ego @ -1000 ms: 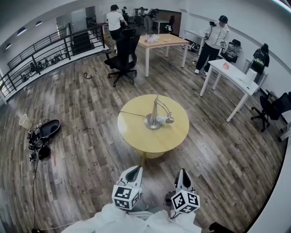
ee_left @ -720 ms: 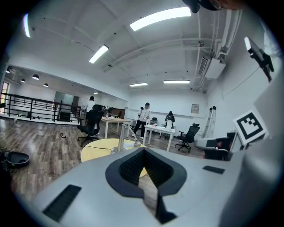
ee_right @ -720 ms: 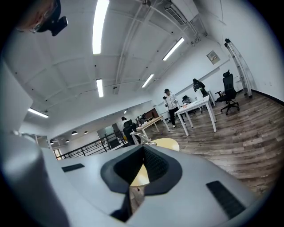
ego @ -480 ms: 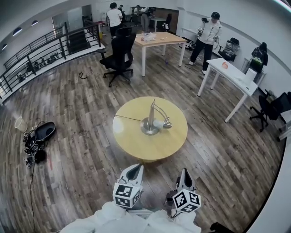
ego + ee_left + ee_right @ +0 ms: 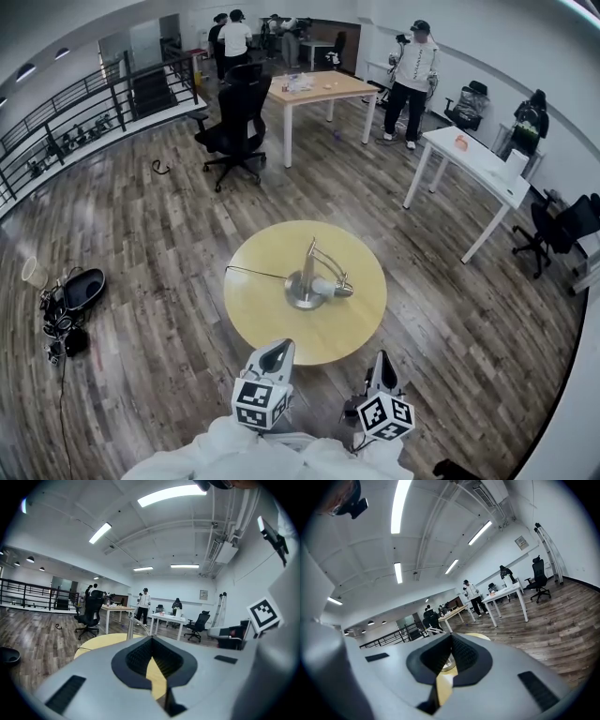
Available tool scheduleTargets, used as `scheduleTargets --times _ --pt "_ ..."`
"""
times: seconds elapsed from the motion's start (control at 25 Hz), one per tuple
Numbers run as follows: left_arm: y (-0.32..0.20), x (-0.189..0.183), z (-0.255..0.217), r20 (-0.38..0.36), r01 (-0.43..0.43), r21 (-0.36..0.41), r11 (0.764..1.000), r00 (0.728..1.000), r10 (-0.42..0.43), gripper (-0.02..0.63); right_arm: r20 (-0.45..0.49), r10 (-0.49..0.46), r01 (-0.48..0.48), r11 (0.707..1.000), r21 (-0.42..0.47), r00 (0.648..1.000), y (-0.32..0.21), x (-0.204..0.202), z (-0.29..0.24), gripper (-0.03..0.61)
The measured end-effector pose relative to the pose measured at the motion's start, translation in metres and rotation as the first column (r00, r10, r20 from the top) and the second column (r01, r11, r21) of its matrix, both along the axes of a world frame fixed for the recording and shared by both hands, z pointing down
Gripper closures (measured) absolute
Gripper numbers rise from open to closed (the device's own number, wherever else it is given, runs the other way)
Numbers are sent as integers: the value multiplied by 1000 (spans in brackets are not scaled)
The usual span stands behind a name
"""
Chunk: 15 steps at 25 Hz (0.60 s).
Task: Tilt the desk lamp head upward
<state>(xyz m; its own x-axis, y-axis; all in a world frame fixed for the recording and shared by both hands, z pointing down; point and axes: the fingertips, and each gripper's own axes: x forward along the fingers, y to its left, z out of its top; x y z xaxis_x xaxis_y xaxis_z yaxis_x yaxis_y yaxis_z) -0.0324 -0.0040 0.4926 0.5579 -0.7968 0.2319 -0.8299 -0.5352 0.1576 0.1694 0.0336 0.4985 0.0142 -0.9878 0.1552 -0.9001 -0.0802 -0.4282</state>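
Note:
A silver desk lamp (image 5: 309, 279) stands near the middle of a round yellow table (image 5: 272, 314). Its arm leans right and its head (image 5: 334, 288) points right, low over the tabletop. A thin cord (image 5: 255, 273) runs left from its base. My left gripper (image 5: 276, 352) and right gripper (image 5: 382, 367) hover at the table's near edge, both shut with nothing between the jaws, well short of the lamp. In the left gripper view the lamp's post (image 5: 130, 630) shows just above the jaws. The right gripper view shows the lamp's base (image 5: 448, 663) between the jaw tips.
Two white-topped tables (image 5: 473, 161) and a wooden desk (image 5: 319, 89) stand beyond, with black office chairs (image 5: 232, 127). People stand at the back of the room (image 5: 410, 80). Bags and gear (image 5: 66, 300) lie on the wood floor at left. A railing (image 5: 84, 127) runs along the far left.
The table and lamp have drawn closer to both grippers in the head view; both grippers now reach the table's near edge. Their jaws stay shut.

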Motion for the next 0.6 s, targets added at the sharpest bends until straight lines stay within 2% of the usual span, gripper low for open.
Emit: scheduleTargets --times 0.6 --pt "-166 -17 1 24 -24 -13 1000 999 24 612 -1 -2 2 1000 11 1000 -170 -18 -4 566"
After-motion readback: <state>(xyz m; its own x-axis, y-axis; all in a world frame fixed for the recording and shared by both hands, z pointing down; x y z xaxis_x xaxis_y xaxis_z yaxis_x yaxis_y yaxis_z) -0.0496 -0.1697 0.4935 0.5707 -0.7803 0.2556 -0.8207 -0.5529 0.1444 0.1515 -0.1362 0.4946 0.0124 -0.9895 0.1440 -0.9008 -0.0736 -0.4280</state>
